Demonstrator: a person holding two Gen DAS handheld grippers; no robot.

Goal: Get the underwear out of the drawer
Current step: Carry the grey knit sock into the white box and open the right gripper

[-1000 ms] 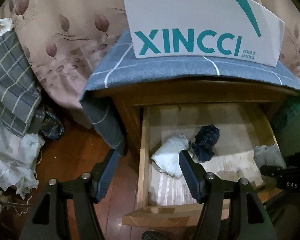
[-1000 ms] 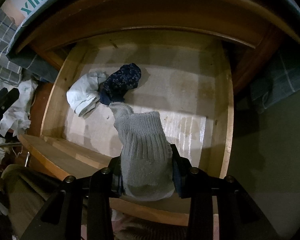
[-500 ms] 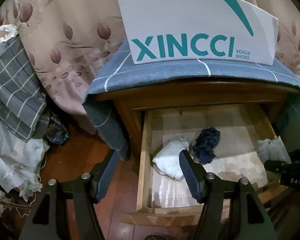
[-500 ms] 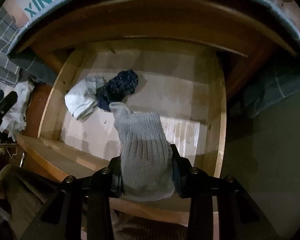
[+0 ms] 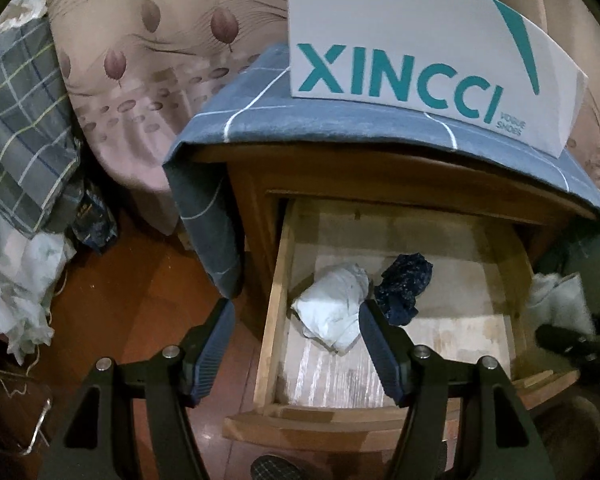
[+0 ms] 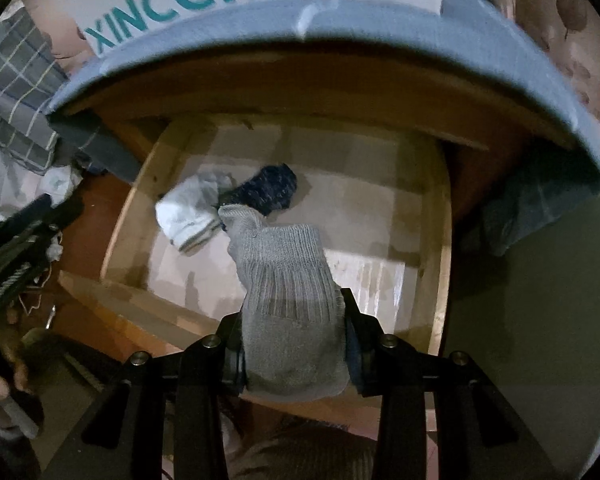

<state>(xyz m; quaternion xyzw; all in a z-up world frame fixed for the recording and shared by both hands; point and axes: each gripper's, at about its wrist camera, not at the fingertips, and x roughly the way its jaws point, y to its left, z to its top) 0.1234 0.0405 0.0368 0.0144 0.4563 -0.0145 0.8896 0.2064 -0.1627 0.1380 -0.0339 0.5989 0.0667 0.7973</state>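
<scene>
Underwear is sitting in two places: a grey ribbed piece (image 6: 292,304) is hanging pinched in the right gripper (image 6: 294,344) above the drawer, and two more bundles are lying on the drawer floor

Going from largest down, the beige leaf-print curtain (image 5: 148,40) is filling the 10 to 12 o'clock part of the left wrist view. The wooden nightstand (image 5: 252,184) is standing at centre, with a blue-grey checked cloth (image 5: 340,120) draping over its top and hanging down its 9 o'clock side. A white XINCCI shoe box (image 5: 420,40) is resting on that cloth toward 1 o'clock. The drawer (image 5: 274,320) is standing pulled out toward 5 o'clock, showing pale bare boards.

Inside it, a white crumpled piece (image 5: 336,308) is lying toward the 9 o'clock wall, touching a dark navy speckled piece (image 5: 406,286) just at its 3 o'clock side.

The left gripper (image 5: 296,344) is hovering over the drawer's 9 o'clock wall with its jaws spread and nothing between them. The right gripper's jaws are pressing on the grey ribbed piece from both sides, its loose end dangling toward the navy one
</scene>
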